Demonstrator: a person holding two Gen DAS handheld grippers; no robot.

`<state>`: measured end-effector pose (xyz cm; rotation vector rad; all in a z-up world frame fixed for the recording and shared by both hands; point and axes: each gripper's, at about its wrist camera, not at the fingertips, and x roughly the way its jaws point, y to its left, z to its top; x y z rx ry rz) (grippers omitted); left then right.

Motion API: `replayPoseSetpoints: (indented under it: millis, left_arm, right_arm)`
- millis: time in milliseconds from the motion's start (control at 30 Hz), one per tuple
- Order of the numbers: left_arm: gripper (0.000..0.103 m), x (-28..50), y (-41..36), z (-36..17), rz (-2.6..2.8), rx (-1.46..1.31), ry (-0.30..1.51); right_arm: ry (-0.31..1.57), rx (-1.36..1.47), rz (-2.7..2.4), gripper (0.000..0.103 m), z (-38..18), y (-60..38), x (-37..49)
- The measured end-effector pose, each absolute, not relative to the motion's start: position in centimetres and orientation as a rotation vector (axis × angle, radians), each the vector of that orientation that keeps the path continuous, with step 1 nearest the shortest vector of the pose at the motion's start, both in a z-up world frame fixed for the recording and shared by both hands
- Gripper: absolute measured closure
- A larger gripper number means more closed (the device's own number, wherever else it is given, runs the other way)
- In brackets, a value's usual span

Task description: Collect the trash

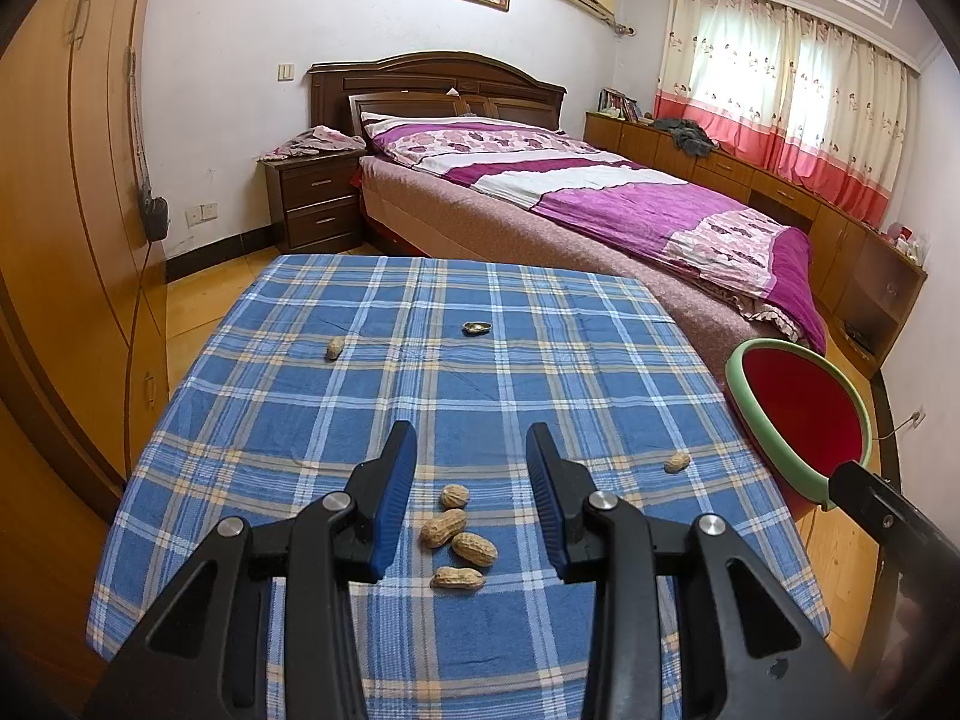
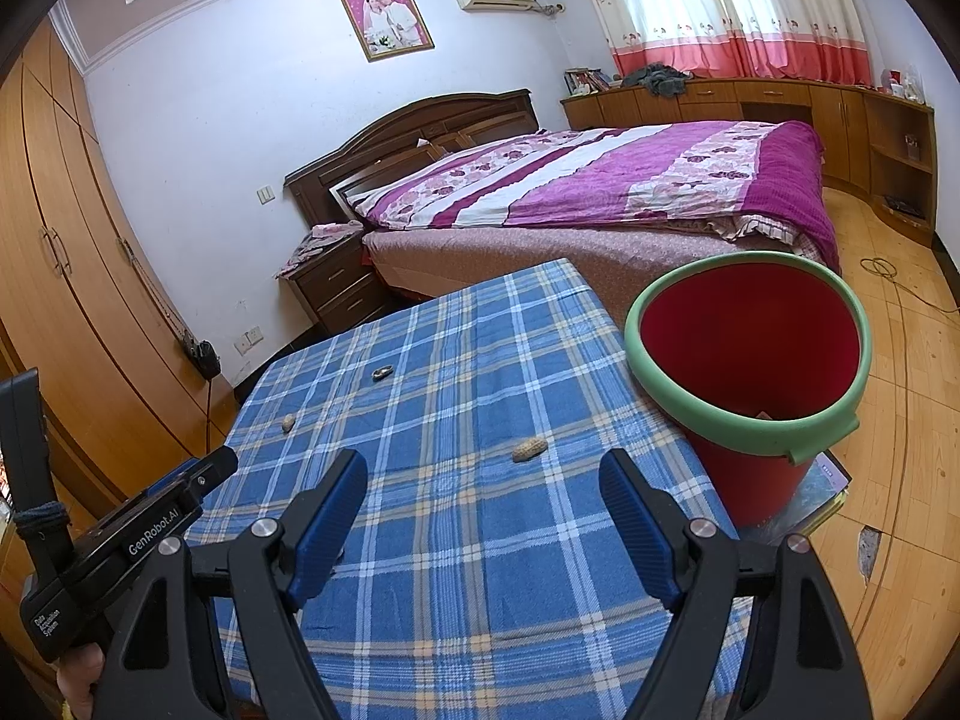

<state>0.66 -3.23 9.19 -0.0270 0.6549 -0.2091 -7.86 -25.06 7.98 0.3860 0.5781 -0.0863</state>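
Observation:
Several peanuts (image 1: 456, 531) lie in a cluster on the blue plaid tablecloth (image 1: 480, 384), low between the fingers of my left gripper (image 1: 471, 438), which hovers open and grips nothing. Single peanuts rest at the right (image 1: 677, 462) and far left (image 1: 335, 347), and an open shell (image 1: 477, 329) lies further back. A red bucket with a green rim (image 1: 741, 384) stands off the table's right edge. My right gripper (image 2: 483, 468) is open and bare above the cloth (image 2: 468, 570), with a peanut (image 2: 528, 450) just ahead and the bucket (image 2: 720, 414) to its right.
A bed with a purple quilt (image 1: 630, 198) lies behind the table, a nightstand (image 1: 312, 198) to its left. Wardrobe doors (image 1: 78, 210) line the left wall and low cabinets (image 2: 780, 102) run under the curtains. The bucket stands on a flat stack (image 2: 822, 492) over wooden floor.

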Motion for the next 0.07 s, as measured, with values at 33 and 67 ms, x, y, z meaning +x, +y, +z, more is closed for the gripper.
replayPoseSetpoints:
  millis: [33, 67]
  left_arm:
    - [0.065, 0.67, -3.19, 9.17, -0.209, -0.025, 0.655]
    - [0.065, 0.65, -3.21, 9.22, -0.210, -0.022, 0.655]
  right_arm:
    - [0.578, 0.386, -0.086, 0.021, 7.97, -25.06, -7.86]
    - [0.578, 0.386, -0.086, 0.021, 8.00, -25.05, -7.87]
